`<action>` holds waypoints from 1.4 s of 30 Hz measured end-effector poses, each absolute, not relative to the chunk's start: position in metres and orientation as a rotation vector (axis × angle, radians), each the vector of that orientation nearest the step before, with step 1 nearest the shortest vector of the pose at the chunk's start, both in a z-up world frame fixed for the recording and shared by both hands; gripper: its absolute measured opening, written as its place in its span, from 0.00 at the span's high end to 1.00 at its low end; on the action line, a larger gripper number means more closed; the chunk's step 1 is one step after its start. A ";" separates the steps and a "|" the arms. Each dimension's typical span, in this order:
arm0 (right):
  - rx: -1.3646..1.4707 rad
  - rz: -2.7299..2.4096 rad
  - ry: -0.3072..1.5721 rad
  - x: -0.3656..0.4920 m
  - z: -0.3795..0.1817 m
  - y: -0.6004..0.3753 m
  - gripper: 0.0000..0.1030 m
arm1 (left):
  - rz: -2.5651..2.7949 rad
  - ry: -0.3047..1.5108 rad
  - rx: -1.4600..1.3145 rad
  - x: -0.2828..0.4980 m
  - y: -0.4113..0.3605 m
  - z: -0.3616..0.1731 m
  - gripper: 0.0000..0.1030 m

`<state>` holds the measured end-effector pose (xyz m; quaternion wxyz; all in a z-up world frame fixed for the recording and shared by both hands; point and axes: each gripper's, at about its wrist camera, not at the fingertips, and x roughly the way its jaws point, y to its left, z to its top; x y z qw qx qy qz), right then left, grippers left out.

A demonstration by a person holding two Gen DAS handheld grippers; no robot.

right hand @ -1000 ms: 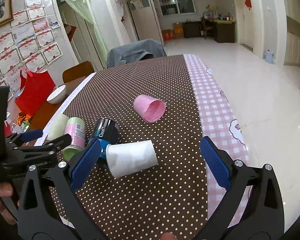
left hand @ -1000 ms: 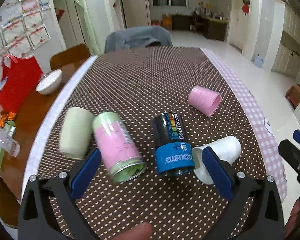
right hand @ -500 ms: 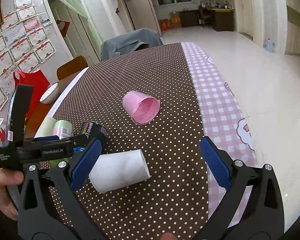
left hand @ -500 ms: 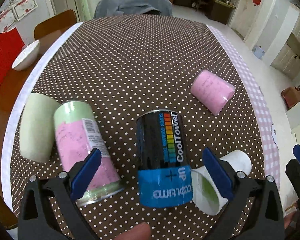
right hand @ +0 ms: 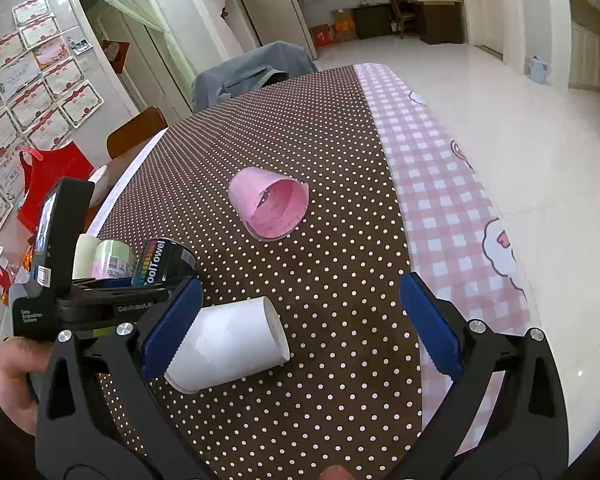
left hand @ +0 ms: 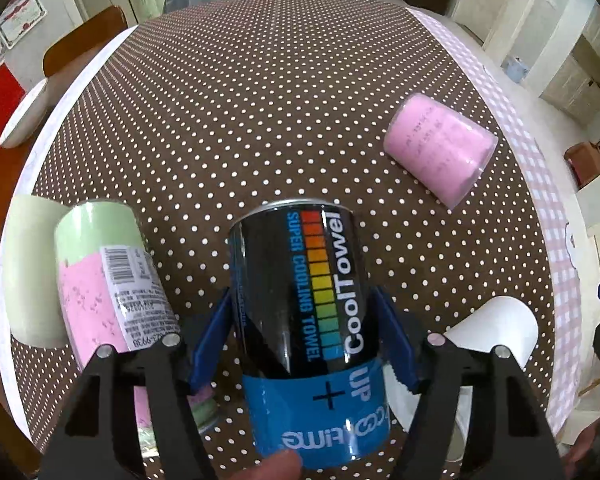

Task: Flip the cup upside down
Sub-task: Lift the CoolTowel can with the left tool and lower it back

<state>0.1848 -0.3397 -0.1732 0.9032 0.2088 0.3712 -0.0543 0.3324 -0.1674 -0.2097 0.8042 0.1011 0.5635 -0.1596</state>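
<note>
My left gripper (left hand: 304,344) is shut on the black and blue CoolTowel can (left hand: 304,300), which lies on its side on the dotted tablecloth. The can also shows in the right wrist view (right hand: 160,262). A white paper cup (right hand: 228,344) lies on its side just right of the can, its mouth toward me; it also shows in the left wrist view (left hand: 496,328). My right gripper (right hand: 296,324) is open and empty, with the white cup by its left finger. A pink cup (right hand: 270,206) lies on its side farther back, also in the left wrist view (left hand: 440,154).
A pink and green can (left hand: 108,280) and a pale green cup (left hand: 24,268) lie on their sides left of the CoolTowel can. A white bowl (left hand: 20,120) sits on the wooden table at left. The table's right edge has a pink checked cloth (right hand: 440,184).
My left gripper has moved forward and down over the CoolTowel can and closed on it. My right gripper has stayed open and come a little closer to the white cup.
</note>
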 end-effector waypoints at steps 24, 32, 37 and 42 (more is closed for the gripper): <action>0.429 -0.140 0.732 0.159 -0.159 -0.328 0.06 | -0.460 1.135 0.137 0.289 -0.123 -0.157 0.34; 0.415 -0.137 0.699 0.136 -0.148 -0.312 0.06 | -0.482 1.066 0.137 0.244 -0.101 -0.133 0.34; 0.401 -0.134 0.685 0.116 -0.145 -0.298 0.06 | -0.499 1.056 0.137 0.211 -0.090 -0.134 0.34; 0.393 -0.131 0.678 0.098 -0.147 -0.286 0.06 | -0.504 1.072 0.145 0.188 -0.086 -0.151 0.34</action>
